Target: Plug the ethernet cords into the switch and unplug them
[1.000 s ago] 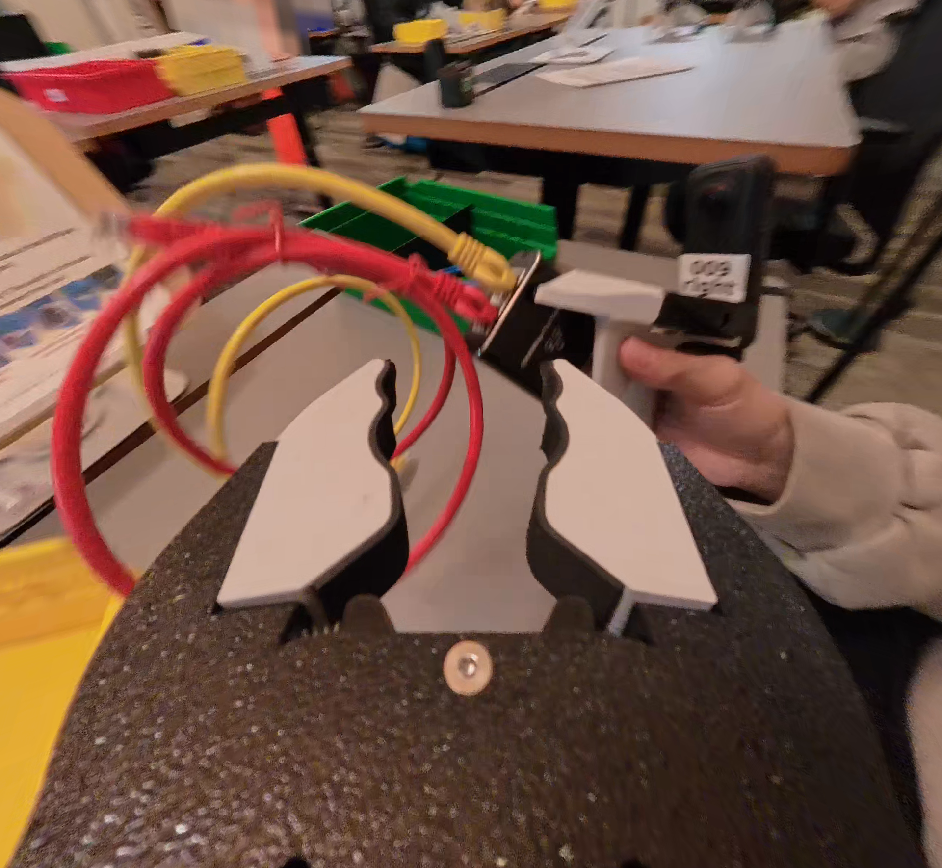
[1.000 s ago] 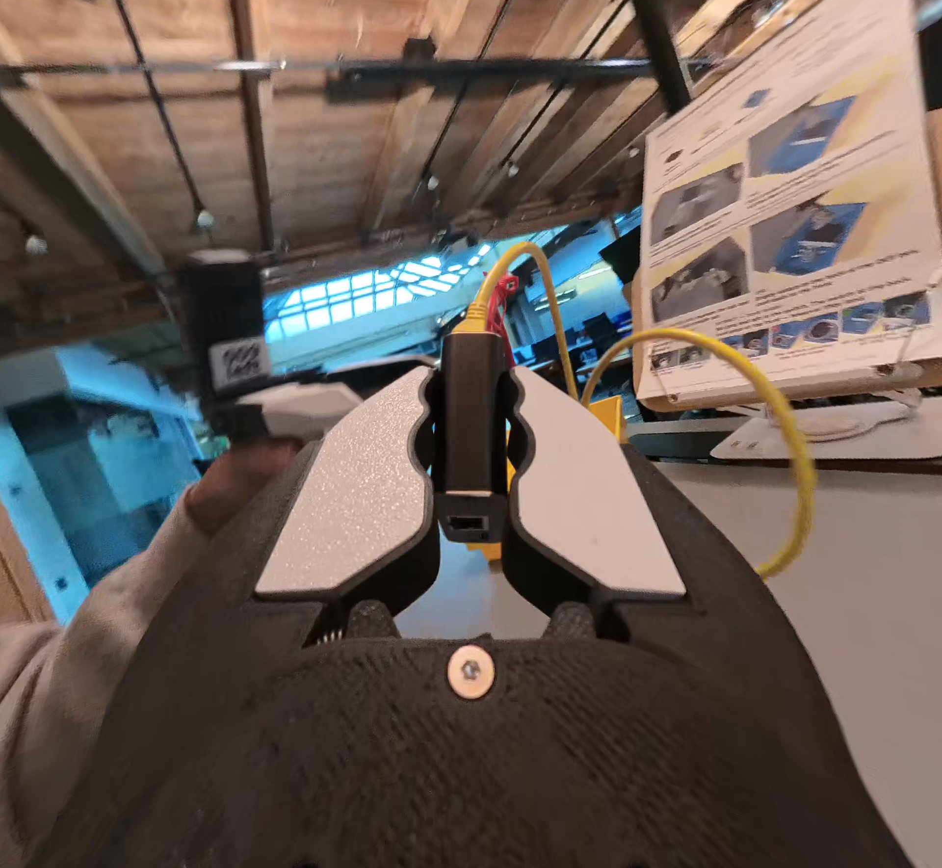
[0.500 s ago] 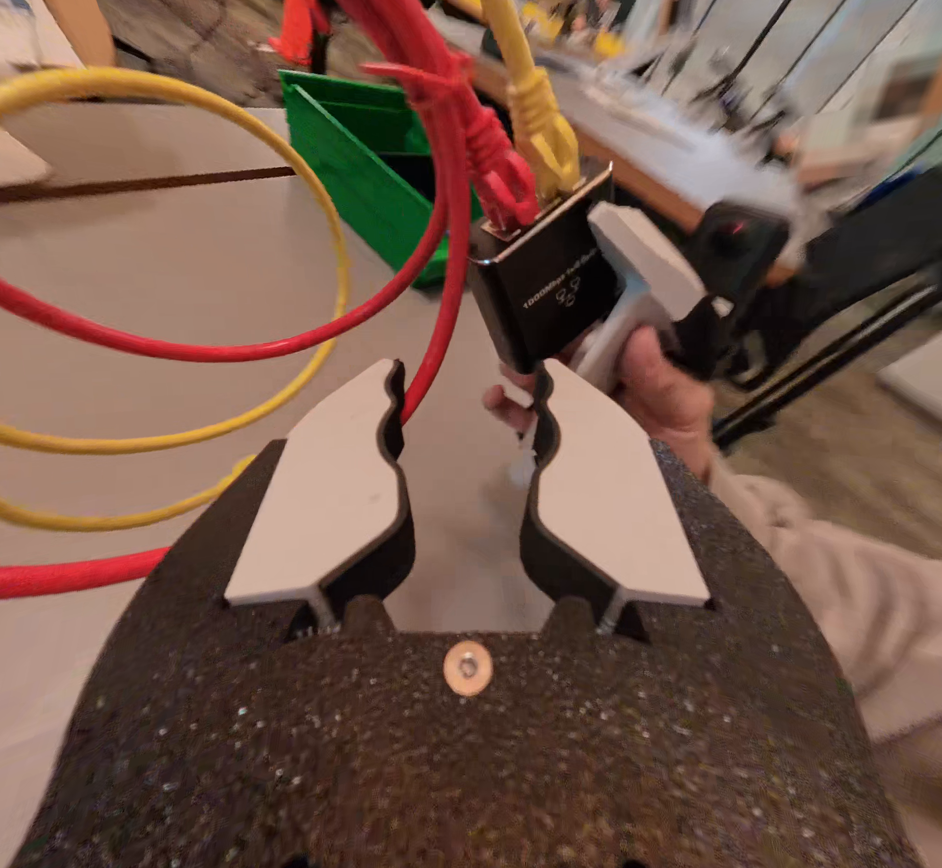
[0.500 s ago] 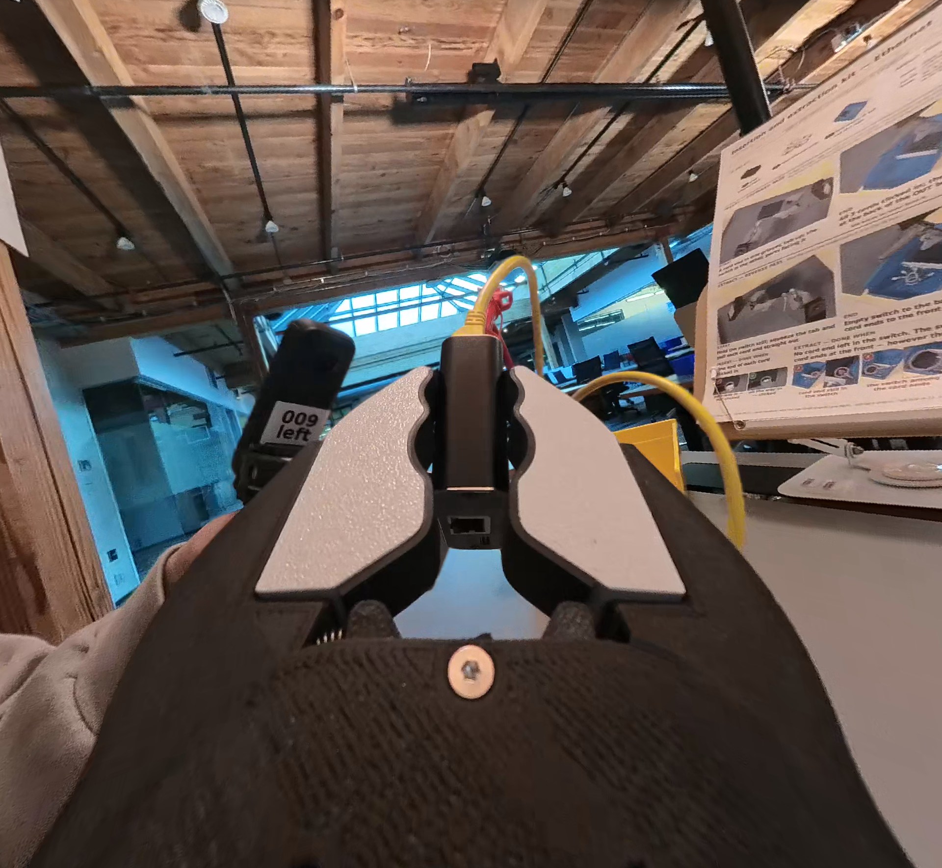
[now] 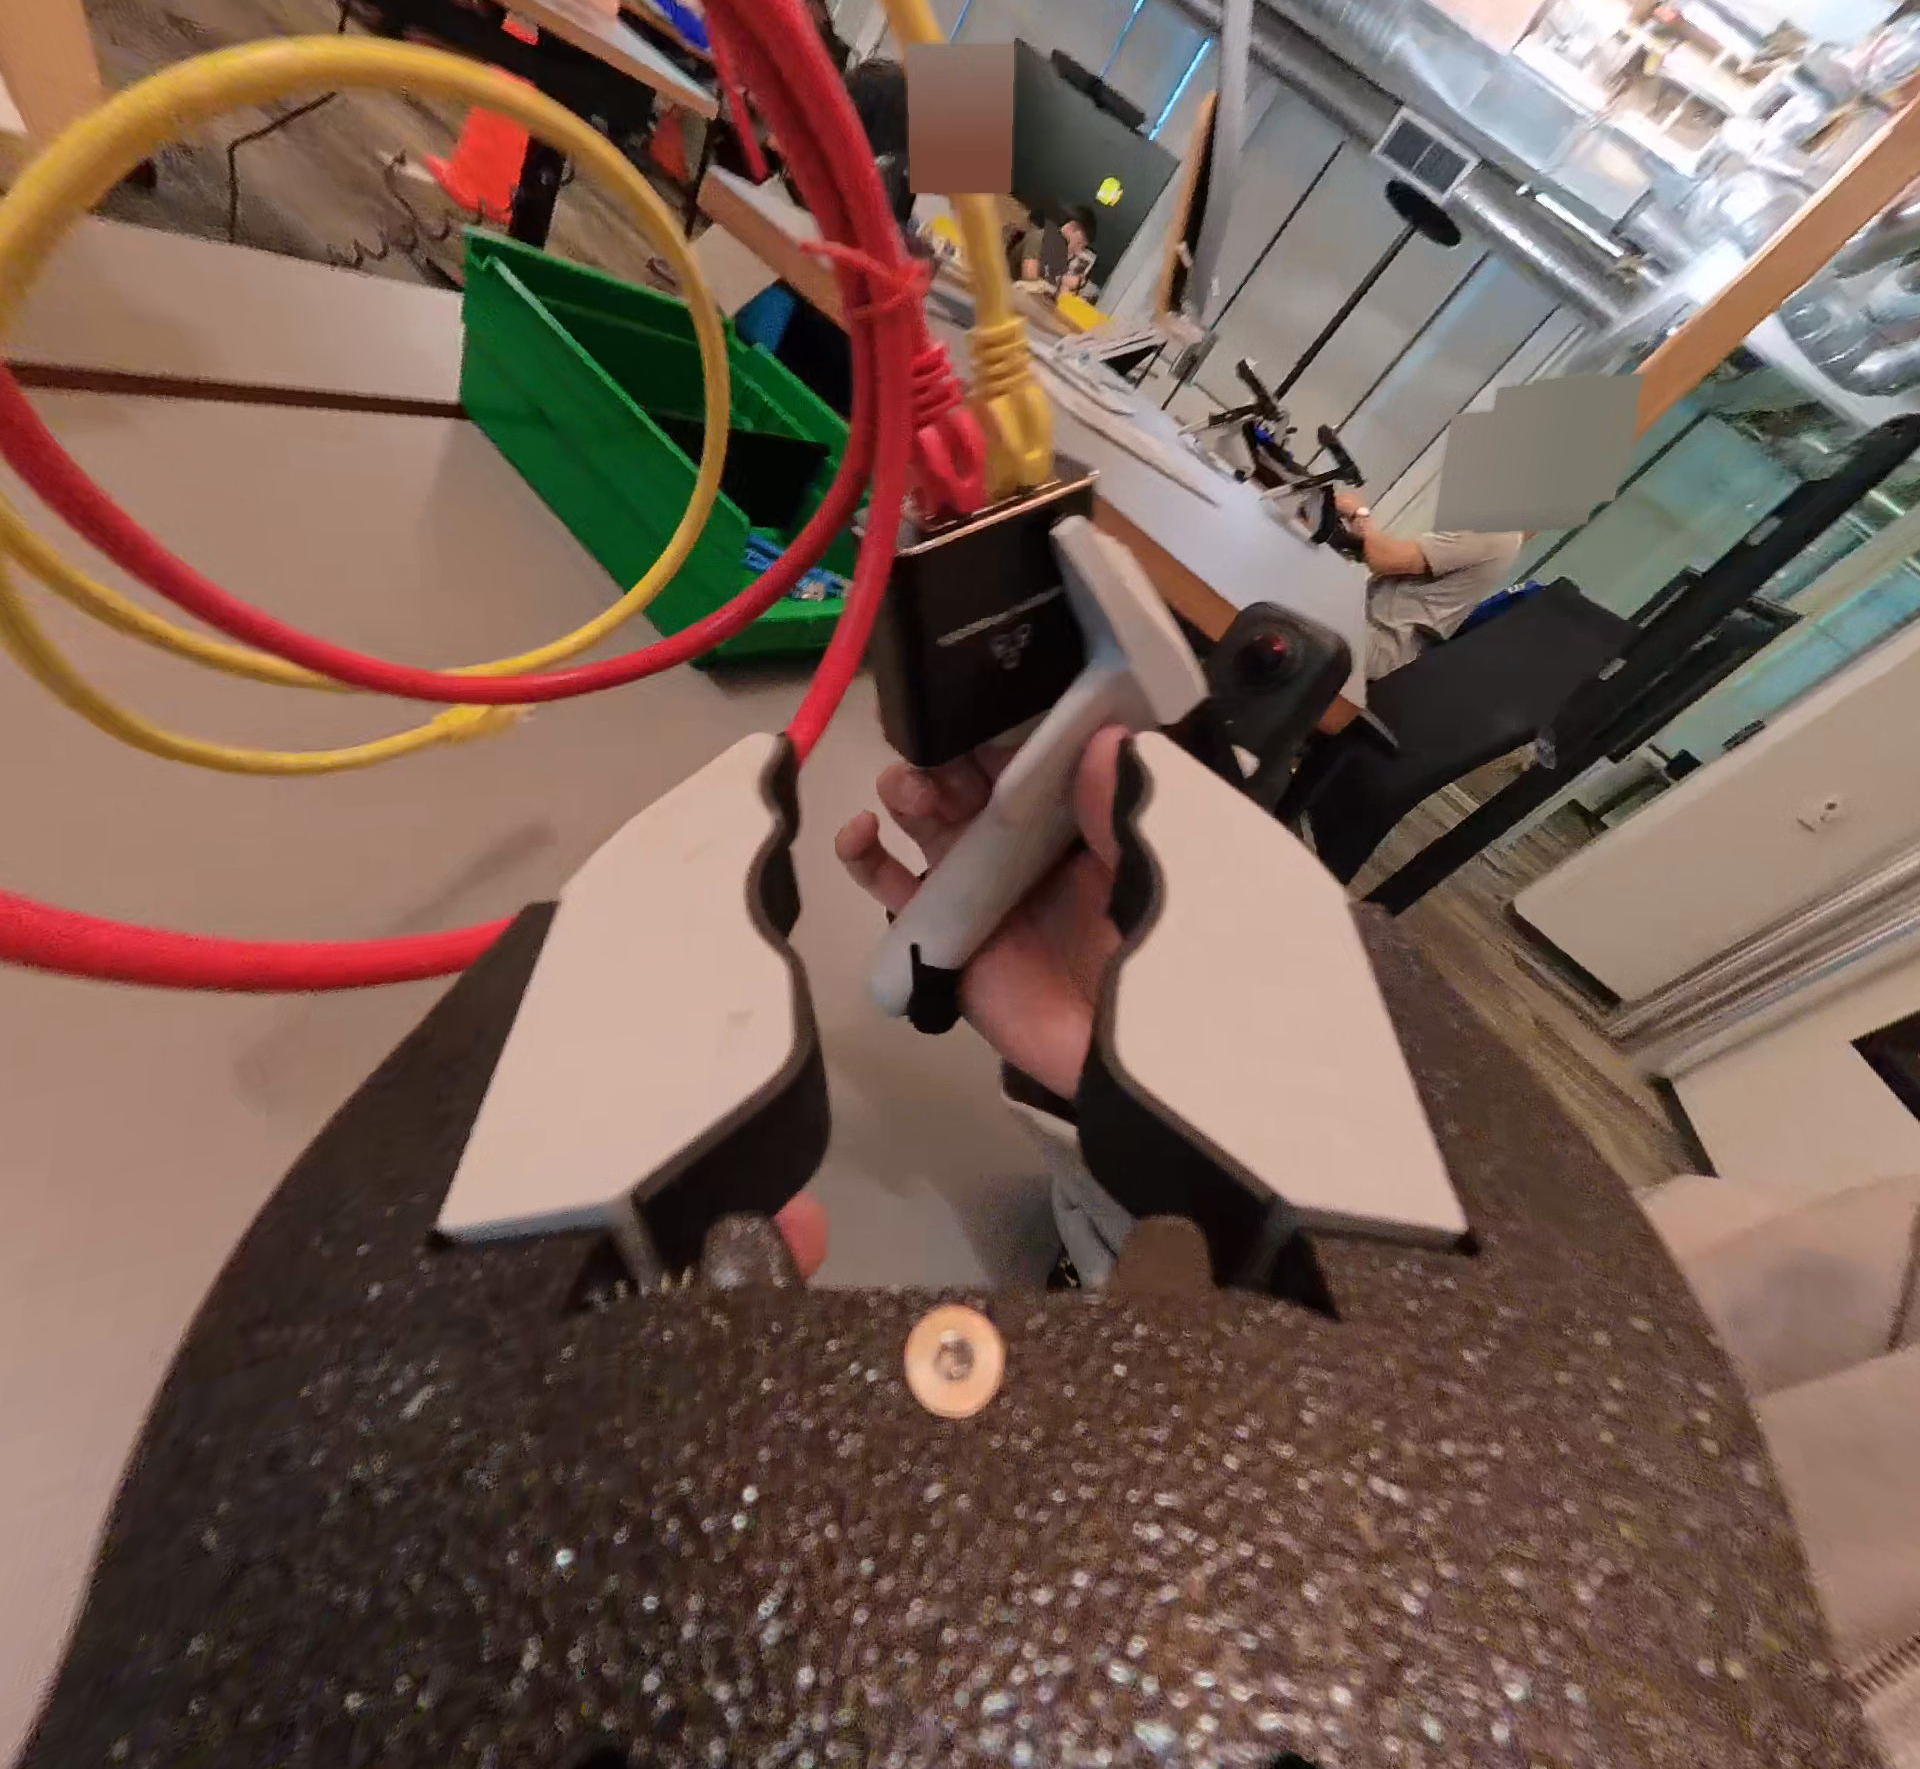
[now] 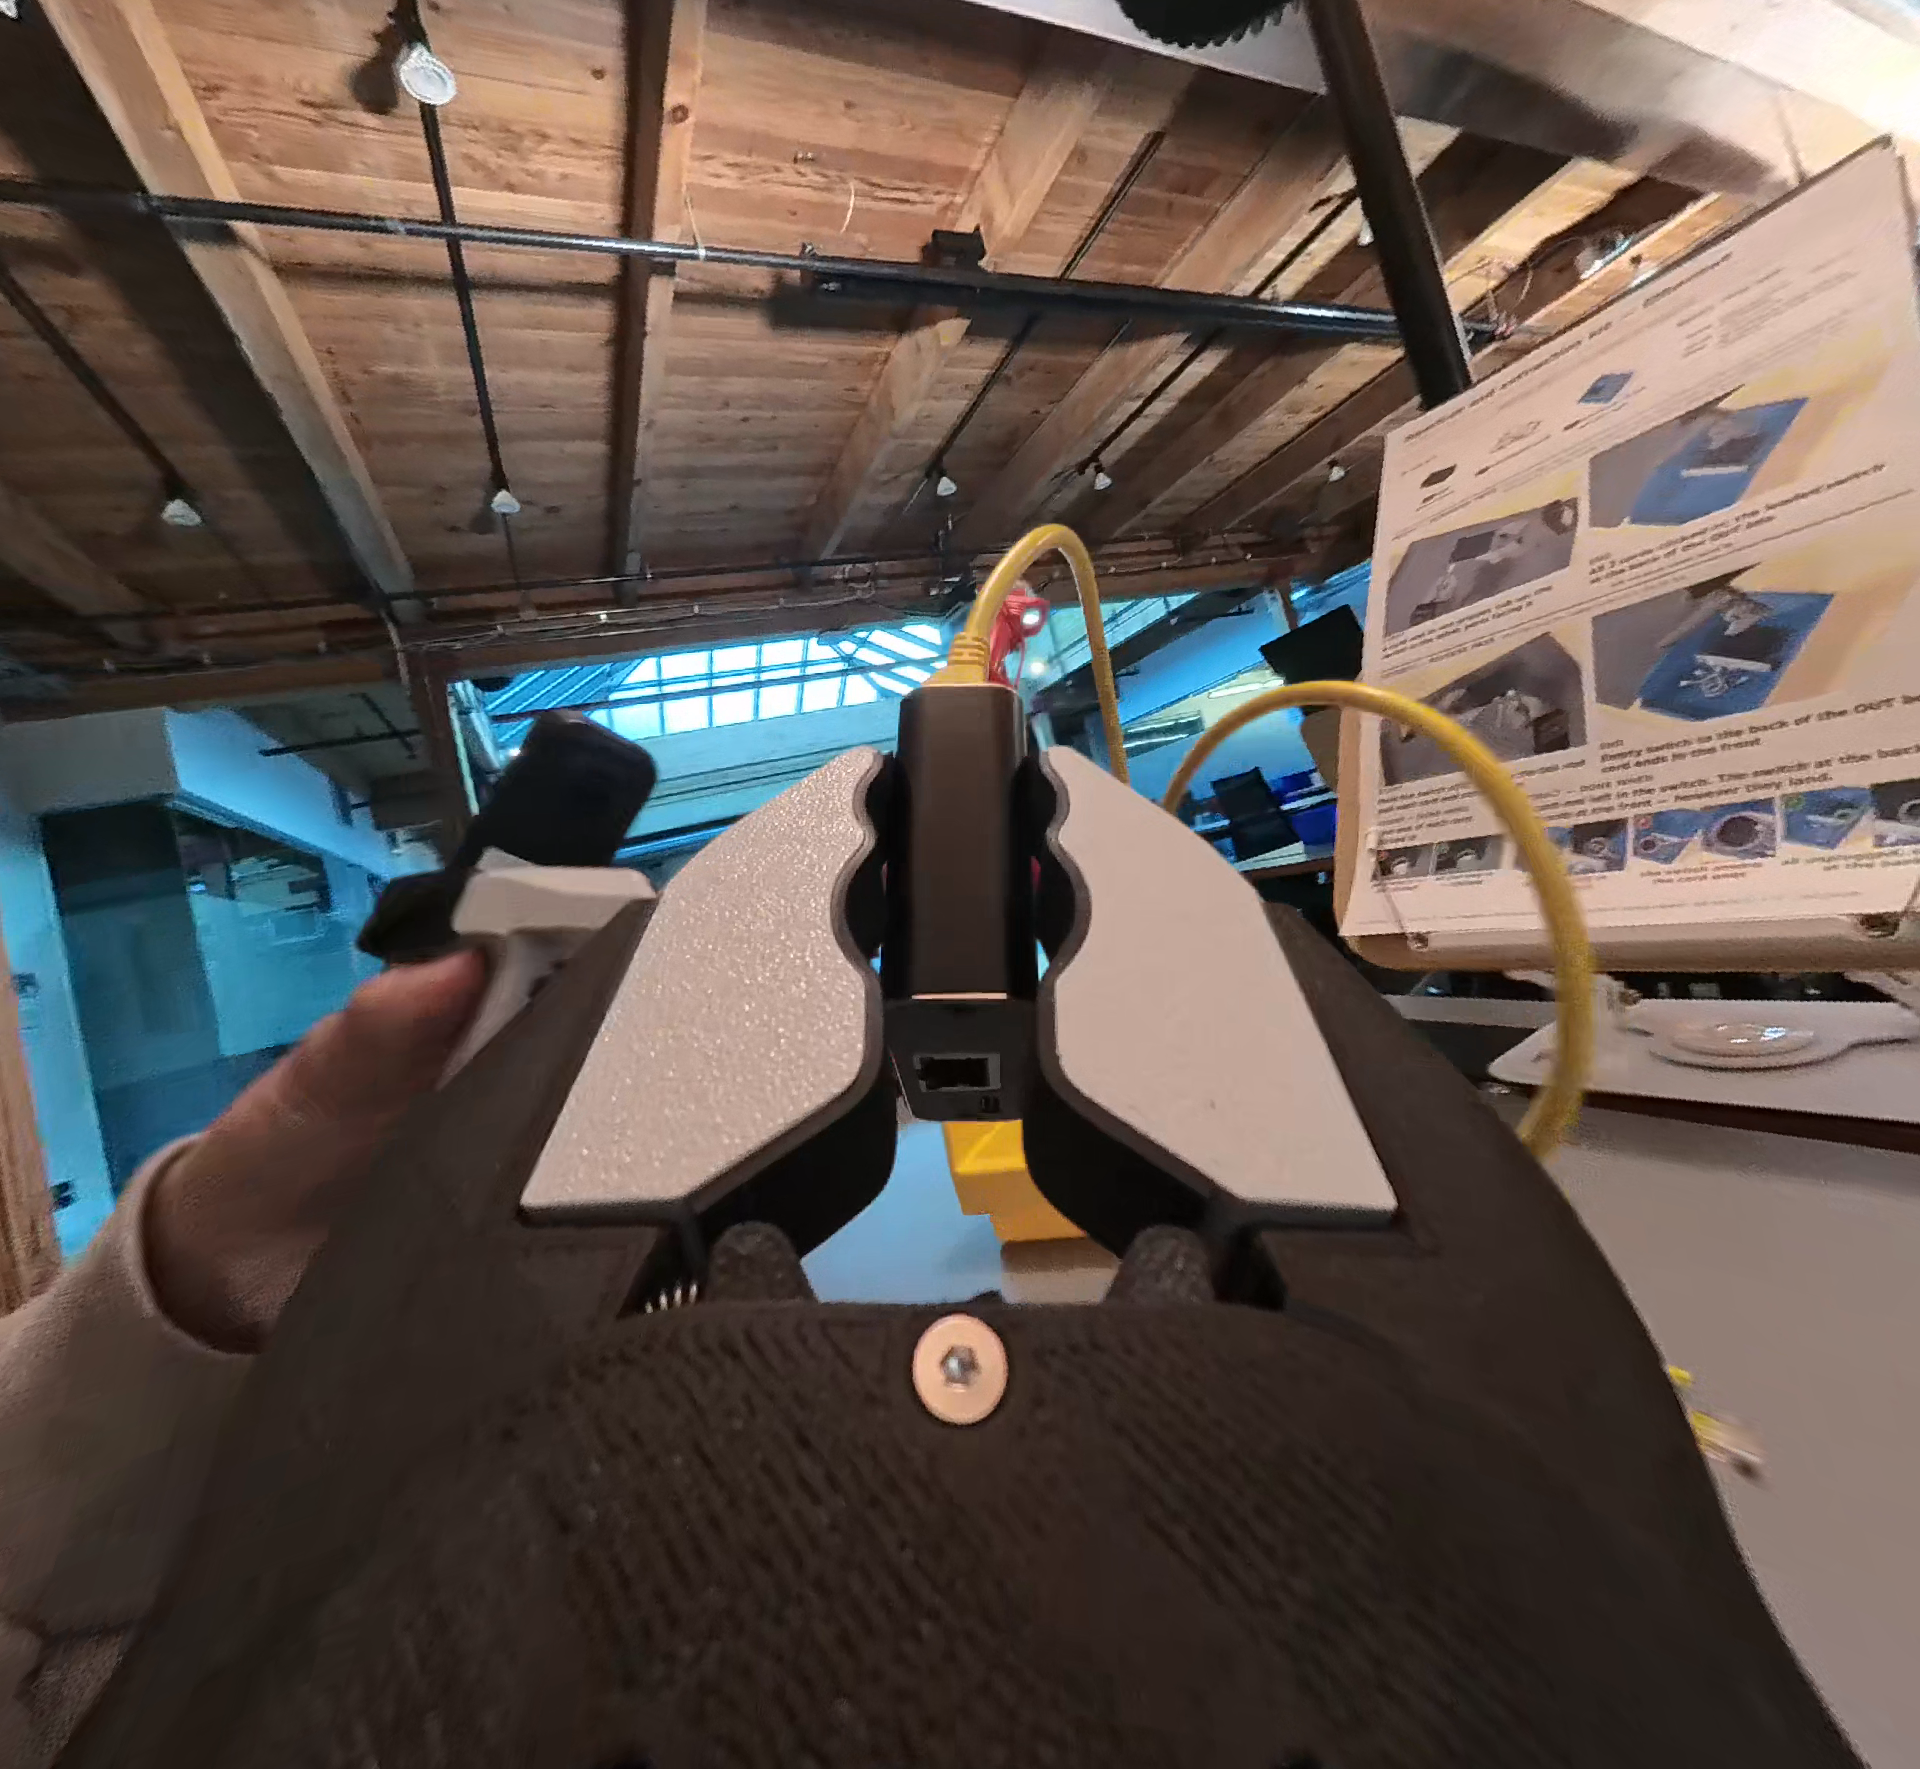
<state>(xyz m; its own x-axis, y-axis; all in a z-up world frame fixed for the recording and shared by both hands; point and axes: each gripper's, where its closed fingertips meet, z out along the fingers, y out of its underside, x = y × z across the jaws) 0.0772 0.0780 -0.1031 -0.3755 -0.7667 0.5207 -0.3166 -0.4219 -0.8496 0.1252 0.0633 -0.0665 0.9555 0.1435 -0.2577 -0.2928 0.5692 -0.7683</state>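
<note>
Busy workshop, wood-beam ceiling overhead, pale counter (image 5: 312,888) below with a green bin (image 5: 623,431) on it. Your switch (image 5: 977,639) isn't on the counter at all: it's up in the air, pinched between the fingers of the right gripper (image 6: 961,898) and pointing at the ceiling. Red cord (image 5: 940,441) and yellow cord (image 5: 1008,389) both sit in its top ports, side by side, looping wide to your left; the yellow one's free end (image 5: 483,722) dangles over the counter.

Your left gripper (image 5: 961,846) has its fingers spread with nothing between them, sitting below the switch, near your right hand (image 5: 1029,930).

My guess is you're about to unplug. Watch out here: the two plugs are nearly touching, so wide fingers could catch both boots or miss the latch tab, and then yanking just drags the switch out of the right grip. The red loop hangs right by your left finger (image 5: 665,992) too, so it could easily snag.
</note>
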